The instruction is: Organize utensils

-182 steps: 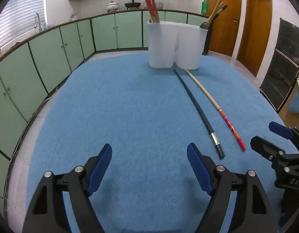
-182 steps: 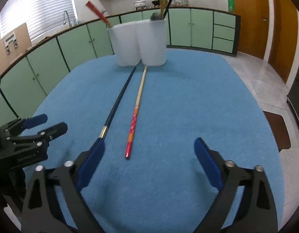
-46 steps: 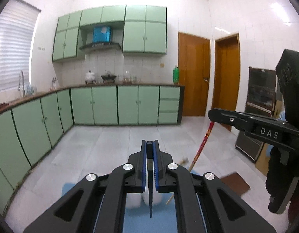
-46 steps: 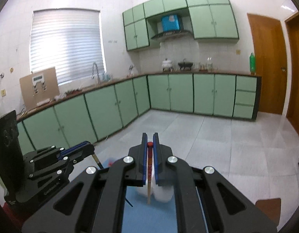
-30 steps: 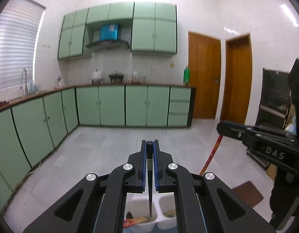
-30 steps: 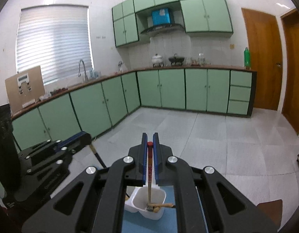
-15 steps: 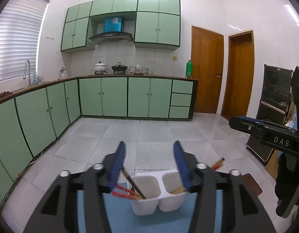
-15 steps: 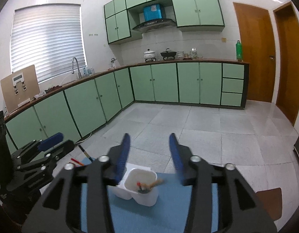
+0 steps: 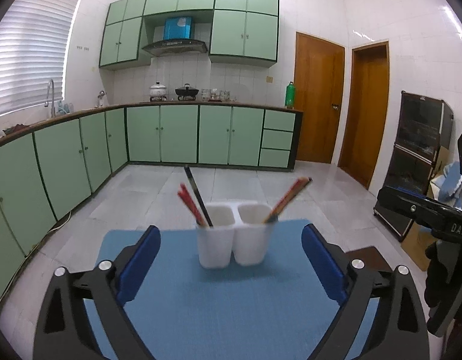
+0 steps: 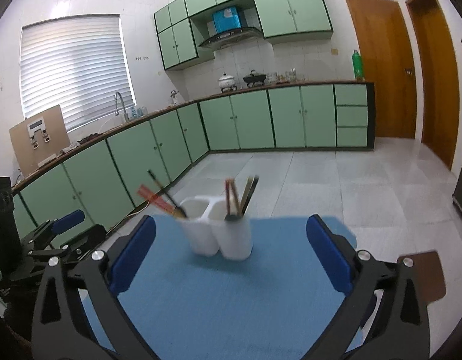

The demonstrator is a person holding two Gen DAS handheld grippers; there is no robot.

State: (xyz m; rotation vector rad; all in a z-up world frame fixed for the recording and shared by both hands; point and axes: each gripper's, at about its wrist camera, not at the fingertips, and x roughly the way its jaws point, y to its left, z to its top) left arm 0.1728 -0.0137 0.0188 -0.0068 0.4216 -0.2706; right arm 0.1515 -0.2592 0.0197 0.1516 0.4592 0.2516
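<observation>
Nearest the lens, the left gripper (image 9: 227, 258) stood with its blue-padded black jaws spread as wide as they go, having just been opening, and nothing lay between them; the right gripper (image 10: 231, 255) was the same, jaws just parted and bare. With both chopsticks apparently let go, the step in hand looked like the withdrawal after the drop, and doing it well would mean drawing each claw straight back and clear, keeping the wide jaws from clipping the leaning stick tops or nudging the light holder across the cloth. Under the jaws spread the blue felt table mat (image 9: 231, 315), bare of loose utensils as far as could be seen. Beyond the fingertips, framed between the pads but well apart from them, stood the white plastic twin-cup utensil holder (image 9: 235, 240). Its left cup held red chopsticks (image 9: 190, 204) and a black chopstick (image 9: 196, 195) leaning left; its right cup held wooden, red-banded chopsticks (image 9: 286, 196) leaning right. Farthest off ran pale green kitchen cabinets (image 9: 176, 133).
</observation>
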